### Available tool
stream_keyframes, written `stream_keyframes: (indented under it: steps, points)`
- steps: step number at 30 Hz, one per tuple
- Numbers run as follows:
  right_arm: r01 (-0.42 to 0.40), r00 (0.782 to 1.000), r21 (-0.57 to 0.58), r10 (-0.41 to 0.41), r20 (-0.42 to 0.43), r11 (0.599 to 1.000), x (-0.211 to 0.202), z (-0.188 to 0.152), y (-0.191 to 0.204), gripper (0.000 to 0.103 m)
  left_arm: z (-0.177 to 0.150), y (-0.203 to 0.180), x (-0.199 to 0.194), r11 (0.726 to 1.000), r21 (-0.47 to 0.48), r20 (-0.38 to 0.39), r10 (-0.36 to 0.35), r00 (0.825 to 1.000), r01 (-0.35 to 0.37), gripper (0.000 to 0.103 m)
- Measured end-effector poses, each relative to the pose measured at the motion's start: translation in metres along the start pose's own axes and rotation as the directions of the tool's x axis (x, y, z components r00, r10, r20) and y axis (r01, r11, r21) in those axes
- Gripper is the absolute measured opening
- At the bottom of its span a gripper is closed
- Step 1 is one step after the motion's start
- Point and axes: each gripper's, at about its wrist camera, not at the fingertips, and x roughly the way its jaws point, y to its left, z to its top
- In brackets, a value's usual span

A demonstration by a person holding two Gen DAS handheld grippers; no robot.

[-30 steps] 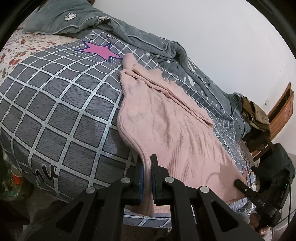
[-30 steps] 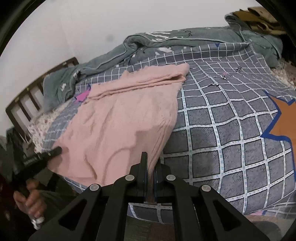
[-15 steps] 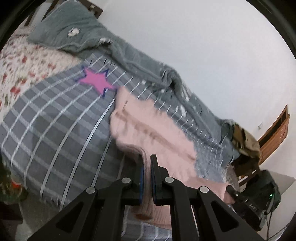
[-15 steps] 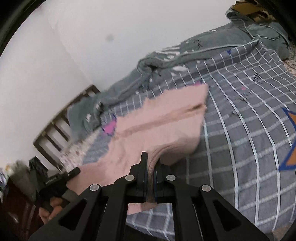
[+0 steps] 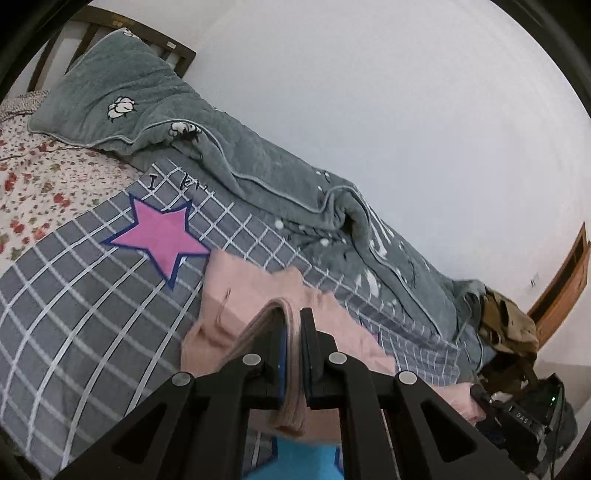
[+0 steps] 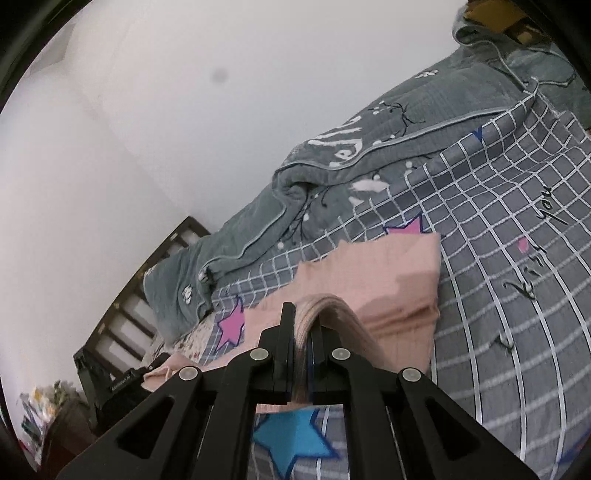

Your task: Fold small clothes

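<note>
A pink knit garment (image 5: 236,295) lies on the grey checked bedspread (image 5: 92,302). My left gripper (image 5: 293,321) is shut on its near hem, which bunches between the fingers and hangs below them. My right gripper (image 6: 303,317) is shut on the other corner of the same hem of the pink garment (image 6: 399,280). Both hold the hem lifted above the bed, over the rest of the garment. The far part with the folded sleeves lies flat next to a pink star print (image 5: 159,236).
A grey-green quilt (image 5: 258,173) is heaped along the white wall. A pillow (image 5: 110,92) and wooden headboard (image 5: 110,26) stand at the far left. A floral sheet (image 5: 33,181) shows beside the bedspread. A blue star print (image 6: 291,439) lies below the right gripper. A brown garment (image 5: 506,321) is piled at the far right.
Both grippers have lifted the near hem off the bed edge and carried it forward over the garment. A blue star print under the garment has come into view.
</note>
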Motion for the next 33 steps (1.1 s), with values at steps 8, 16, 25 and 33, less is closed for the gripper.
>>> stream_keyframes:
  steps: [8,16,25,33]
  points:
    - [0.012,1.000,0.035,-0.011,-0.017,0.999,0.059,0.033,-0.022,0.005,0.017,0.011,0.075,0.998,-0.062,-0.020,-0.011,1.000,0.010,0.007]
    - [0.042,0.997,-0.035,-0.044,-0.068,0.998,0.114,0.059,-0.029,0.005,0.035,0.024,0.137,0.992,-0.098,-0.101,0.073,0.992,-0.083,0.007]
    - [0.154,0.977,-0.098,-0.166,-0.135,0.983,0.173,0.066,-0.051,0.031,0.036,0.054,0.177,0.985,-0.159,-0.185,0.040,0.982,-0.070,0.062]
    - [0.212,0.956,-0.167,-0.240,-0.170,0.963,0.177,0.053,-0.057,0.042,0.030,0.055,0.182,0.983,-0.133,-0.218,0.094,0.971,-0.125,0.065]
